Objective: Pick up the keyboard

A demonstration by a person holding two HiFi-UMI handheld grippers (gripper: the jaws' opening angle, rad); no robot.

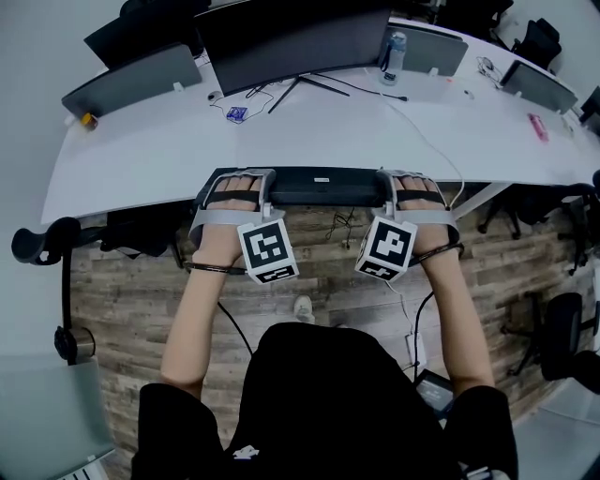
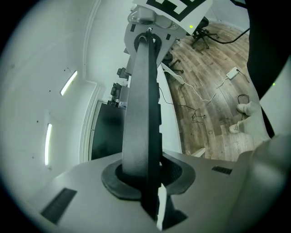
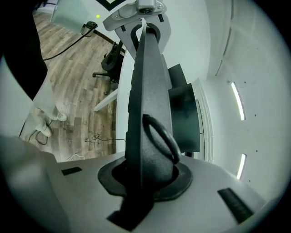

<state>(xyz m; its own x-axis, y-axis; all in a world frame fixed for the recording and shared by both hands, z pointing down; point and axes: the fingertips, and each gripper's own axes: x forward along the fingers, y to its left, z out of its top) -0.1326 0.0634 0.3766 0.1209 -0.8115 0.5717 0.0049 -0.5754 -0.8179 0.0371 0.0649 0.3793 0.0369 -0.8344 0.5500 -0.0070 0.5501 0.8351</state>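
Observation:
The black keyboard (image 1: pixel 323 186) hangs level in the air just off the white desk's near edge, over the wooden floor. My left gripper (image 1: pixel 267 190) is shut on its left end and my right gripper (image 1: pixel 385 192) on its right end. In the left gripper view the keyboard (image 2: pixel 141 113) runs edge-on from my jaws up to the right gripper's marker cube (image 2: pixel 175 7). Seen from the right gripper view, the keyboard (image 3: pixel 148 100) is clamped the same way, its fold-out foot showing as a loop, and it reaches up to the left gripper (image 3: pixel 141 10).
The white desk (image 1: pixel 309 131) carries a dark monitor (image 1: pixel 291 42), a water bottle (image 1: pixel 395 52), grey dividers (image 1: pixel 131 80) and cables. Office chairs (image 1: pixel 562 333) stand at both sides on the wooden floor (image 1: pixel 131 309), where a power strip and cords lie.

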